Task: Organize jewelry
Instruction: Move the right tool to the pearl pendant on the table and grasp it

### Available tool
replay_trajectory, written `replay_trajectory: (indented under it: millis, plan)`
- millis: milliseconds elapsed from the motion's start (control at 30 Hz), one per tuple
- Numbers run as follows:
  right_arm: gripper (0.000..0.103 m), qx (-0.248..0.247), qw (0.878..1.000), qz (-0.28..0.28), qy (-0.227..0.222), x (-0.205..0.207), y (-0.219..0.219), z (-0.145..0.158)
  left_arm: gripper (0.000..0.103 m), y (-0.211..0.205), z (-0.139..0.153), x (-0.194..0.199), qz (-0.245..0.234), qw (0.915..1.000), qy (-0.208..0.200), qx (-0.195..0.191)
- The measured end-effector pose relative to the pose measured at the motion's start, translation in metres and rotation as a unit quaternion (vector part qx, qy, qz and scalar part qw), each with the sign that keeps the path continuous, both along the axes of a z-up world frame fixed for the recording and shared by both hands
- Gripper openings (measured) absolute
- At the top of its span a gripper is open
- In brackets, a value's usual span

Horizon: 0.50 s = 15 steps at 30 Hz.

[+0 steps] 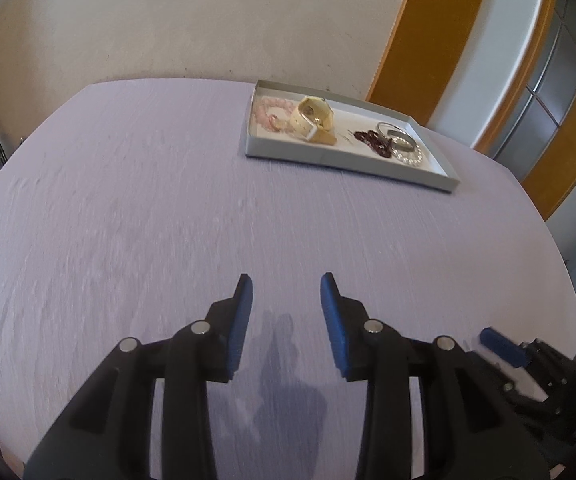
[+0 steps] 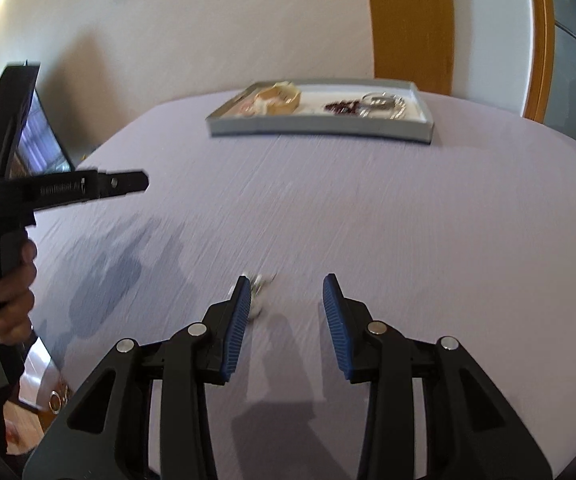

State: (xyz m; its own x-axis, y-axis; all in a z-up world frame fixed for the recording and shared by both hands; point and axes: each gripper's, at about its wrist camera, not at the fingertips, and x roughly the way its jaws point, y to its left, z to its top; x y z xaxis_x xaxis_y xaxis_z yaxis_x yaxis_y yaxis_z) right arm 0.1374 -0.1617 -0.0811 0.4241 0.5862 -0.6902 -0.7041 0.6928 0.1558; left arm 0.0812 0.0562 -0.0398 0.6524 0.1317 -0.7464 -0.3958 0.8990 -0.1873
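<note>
- tabletop (image 1: 127,200): pale lilac, fine streaked grain
- tray (image 1: 328,156): grey walls, white inside
- bead bracelet (image 1: 265,110): pink
- watch (image 1: 314,118): cream strap
- beads (image 1: 374,140): dark red
- pearl bracelet (image 1: 410,156): white
- left gripper (image 1: 286,292), right gripper (image 2: 286,292): black, blue ribbed pads

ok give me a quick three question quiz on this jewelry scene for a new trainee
1. True or false: the left gripper is shut on a bracelet.
2. Multiple choice: where does the pink bead bracelet lie? A) on the bare tablecloth B) in the grey tray, at its left end beside the cream watch C) between the right gripper's fingers
3. Fill in: a small silvery piece lies on the tablecloth, outside the tray, right by the right gripper's ______ finger.

Key
1. False: it is open and holds nothing.
2. B
3. left
</note>
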Motion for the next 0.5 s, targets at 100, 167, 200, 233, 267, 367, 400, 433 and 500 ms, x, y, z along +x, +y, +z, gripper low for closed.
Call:
replay_trajectory:
  millis: [100, 167, 200, 233, 267, 367, 400, 433, 500]
  plan:
    - [0.038, -0.007, 1.0, 0.005, 0.002, -0.01, 0.003, -0.006, 0.036, -0.005, -0.001, -0.007, -0.005, 1.0, -0.002, 0.0]
    - [0.037, -0.015, 1.0, 0.003, -0.003, -0.014, 0.007, -0.009, 0.036, -0.007, -0.002, -0.009, -0.008, 1.0, -0.002, 0.001]
    - [0.037, -0.019, 1.0, 0.002, -0.011, -0.015, 0.009, -0.01, 0.036, -0.008, -0.002, -0.009, -0.01, 0.9999, -0.002, 0.001]
    - [0.037, -0.027, 0.999, 0.0, -0.02, -0.017, 0.012, -0.01, 0.036, -0.009, -0.002, -0.01, -0.011, 0.9999, -0.002, 0.001]
    - [0.035, -0.031, 0.999, 0.0, -0.026, -0.018, 0.014, -0.01, 0.036, -0.009, -0.003, -0.01, -0.012, 0.9999, -0.002, 0.001]
    - [0.032, -0.053, 0.997, -0.011, -0.053, -0.017, 0.016, -0.011, 0.036, -0.008, -0.004, -0.011, -0.012, 0.9999, -0.002, 0.0]
    - [0.032, -0.058, 0.996, -0.018, -0.058, -0.015, 0.016, -0.011, 0.036, -0.007, -0.004, -0.011, -0.011, 0.9999, -0.002, -0.001]
    - [0.031, -0.063, 0.996, -0.03, -0.061, -0.011, 0.014, -0.012, 0.036, -0.007, -0.003, -0.012, -0.011, 0.9999, -0.002, -0.001]
    - [0.031, -0.061, 0.995, -0.047, -0.056, -0.002, 0.007, -0.012, 0.037, -0.006, -0.003, -0.011, -0.011, 0.9999, -0.002, -0.001]
